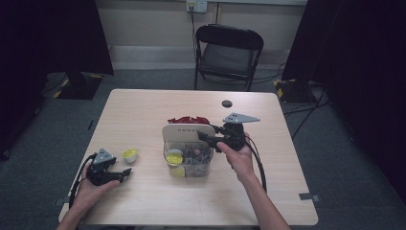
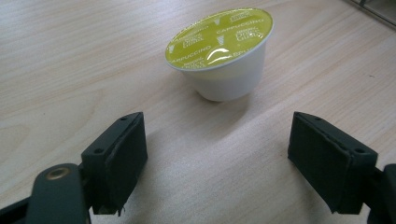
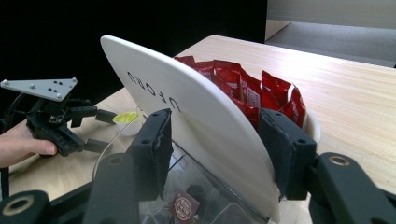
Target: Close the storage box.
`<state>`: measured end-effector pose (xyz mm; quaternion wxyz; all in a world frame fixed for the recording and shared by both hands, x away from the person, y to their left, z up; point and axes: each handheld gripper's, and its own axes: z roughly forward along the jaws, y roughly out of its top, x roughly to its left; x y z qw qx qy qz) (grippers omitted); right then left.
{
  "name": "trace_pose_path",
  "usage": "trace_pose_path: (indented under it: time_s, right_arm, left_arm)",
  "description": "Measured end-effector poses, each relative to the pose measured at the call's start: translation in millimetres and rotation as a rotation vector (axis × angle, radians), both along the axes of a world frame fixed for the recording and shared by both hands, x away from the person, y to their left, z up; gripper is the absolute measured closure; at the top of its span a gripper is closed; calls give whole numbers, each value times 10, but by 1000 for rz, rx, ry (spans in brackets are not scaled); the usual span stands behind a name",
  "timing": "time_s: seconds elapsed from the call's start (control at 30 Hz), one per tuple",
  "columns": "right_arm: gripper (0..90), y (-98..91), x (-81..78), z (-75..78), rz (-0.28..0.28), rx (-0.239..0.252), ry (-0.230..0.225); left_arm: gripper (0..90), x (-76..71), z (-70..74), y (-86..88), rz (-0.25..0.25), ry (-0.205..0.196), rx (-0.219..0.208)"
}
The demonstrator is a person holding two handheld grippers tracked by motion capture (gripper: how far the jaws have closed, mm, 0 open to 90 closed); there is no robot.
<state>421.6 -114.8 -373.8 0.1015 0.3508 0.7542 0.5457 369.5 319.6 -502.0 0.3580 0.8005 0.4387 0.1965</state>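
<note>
A white capsule with a yellow-green foil top [image 2: 219, 51] stands upright on the wooden table [image 1: 143, 105], left of a clear plastic box [image 1: 189, 160]. My left gripper [image 2: 217, 158] lies low just short of the capsule [image 1: 129, 154], open, with nothing between its pads. The box holds several capsules, and its white lid [image 3: 196, 121] stands raised on edge. My right gripper [image 3: 212, 144] is shut on that lid, one pad on each face, near the lid's right side [image 1: 186, 131]. In the high view the right gripper [image 1: 203, 135] reaches in from the right.
Red packets [image 3: 252, 88] stand in a row right behind the lid. A small black disc [image 1: 227, 103] lies near the table's far edge. A black folding chair [image 1: 227, 52] stands beyond the table. Cables trail from both grippers.
</note>
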Motion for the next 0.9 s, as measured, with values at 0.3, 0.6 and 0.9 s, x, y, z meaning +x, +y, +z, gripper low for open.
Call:
trace_pose_path:
  time_s: [0.3,0.6,0.9]
  right_arm:
    - [444,-4,-47,4,17,0,-5]
    - [426,12,-108,14,31,-14,-5]
    - [380,27,-181,-7,46,-13,5]
  left_arm:
    - [192,-1,1,0,0,0,1]
    - [191,0,0,0,0,0,0]
    - [190,2,0,0,0,2,-3]
